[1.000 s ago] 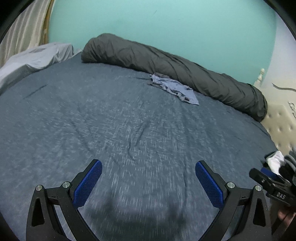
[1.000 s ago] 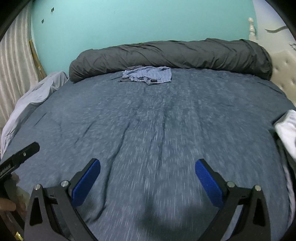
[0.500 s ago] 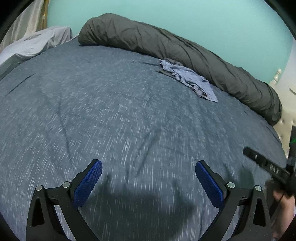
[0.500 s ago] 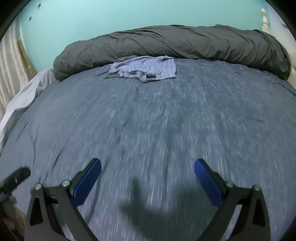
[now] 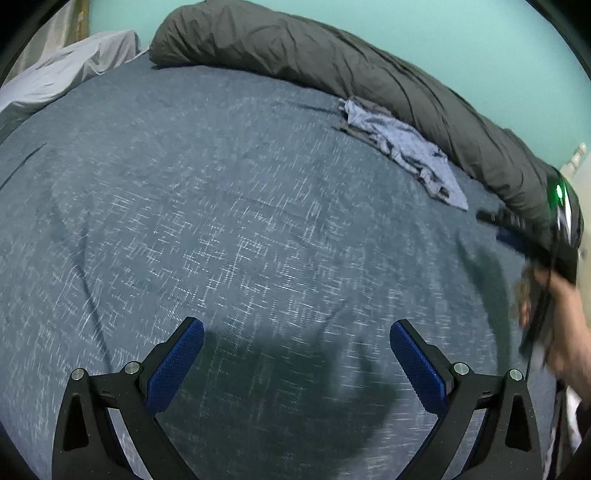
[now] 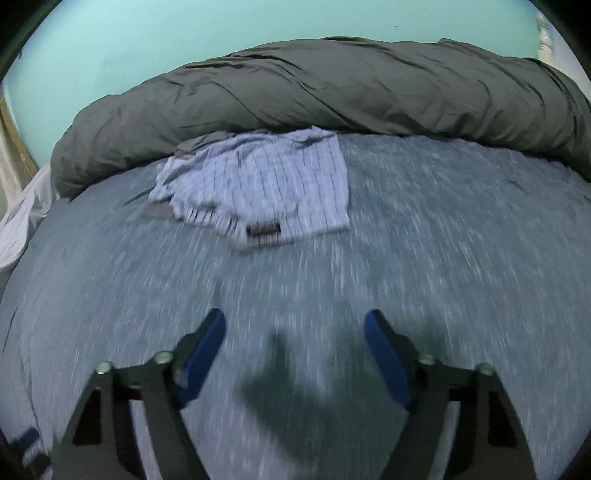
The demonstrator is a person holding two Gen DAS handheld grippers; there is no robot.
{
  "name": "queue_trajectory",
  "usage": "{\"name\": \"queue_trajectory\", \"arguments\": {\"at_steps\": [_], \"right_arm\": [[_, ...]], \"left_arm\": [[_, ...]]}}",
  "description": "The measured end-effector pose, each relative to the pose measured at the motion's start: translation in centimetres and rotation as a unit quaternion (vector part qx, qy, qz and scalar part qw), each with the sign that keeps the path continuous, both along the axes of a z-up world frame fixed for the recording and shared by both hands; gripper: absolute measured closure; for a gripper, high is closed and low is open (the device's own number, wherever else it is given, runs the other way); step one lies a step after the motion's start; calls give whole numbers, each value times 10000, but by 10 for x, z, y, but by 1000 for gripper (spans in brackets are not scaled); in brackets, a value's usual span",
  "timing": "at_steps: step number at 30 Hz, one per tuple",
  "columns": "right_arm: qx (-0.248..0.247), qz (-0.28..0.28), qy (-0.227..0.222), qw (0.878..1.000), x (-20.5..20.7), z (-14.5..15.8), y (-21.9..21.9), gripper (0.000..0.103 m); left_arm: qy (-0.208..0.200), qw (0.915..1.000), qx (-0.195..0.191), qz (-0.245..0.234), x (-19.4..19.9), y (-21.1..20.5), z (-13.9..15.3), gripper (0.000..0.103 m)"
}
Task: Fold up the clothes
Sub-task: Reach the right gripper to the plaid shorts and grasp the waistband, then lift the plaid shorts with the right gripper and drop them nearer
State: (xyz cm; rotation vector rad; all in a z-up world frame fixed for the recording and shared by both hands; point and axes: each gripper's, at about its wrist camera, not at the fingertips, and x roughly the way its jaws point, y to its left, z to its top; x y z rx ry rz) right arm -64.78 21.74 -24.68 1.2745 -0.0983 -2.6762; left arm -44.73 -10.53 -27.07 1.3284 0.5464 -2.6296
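My left gripper hangs over the blue heathered bed with its fingers spread wide, nothing between the blue pads. My right gripper is likewise released, its fingers apart over bare bedding and gripping nothing; that view is smeared with motion blur.

The garment to fold, a pale blue striped piece of clothing, lies crumpled on the bed, its far edge touching the rolled dark grey duvet that runs along the far side of the mattress below the teal wall. A small dark label shows on the near hem of the clothing. In the right wrist view the clothing sits beyond my fingers and a little left of centre, well apart from them. In the left wrist view the same clothing lies off to the upper right, against the duvet, also well apart from my left fingers.

At the right edge of the left view my right hand holds the other gripper's body, blurred, with a green light glowing. A light grey sheet is bunched at the duvet's left end.
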Motion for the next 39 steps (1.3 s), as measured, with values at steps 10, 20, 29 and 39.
{"name": "queue_trajectory", "arguments": {"at_steps": [10,20,29,39], "right_arm": [[292,33,-139,9995,-80,-13,-42,33],[333,465,122,9983,-79,-12,-53,94],[-250,925,345,9948,33,11,-34,94],[-1028,1284,516,9850,201,26,-31,94]], "left_arm": [[-162,9998,87,23,-5,-23,-18,0],[-121,9999,94,-72,23,-16,-28,0],[108,9998,132,-70,78,0,-9,0],[264,9995,19,-192,161,19,-4,0]]}}
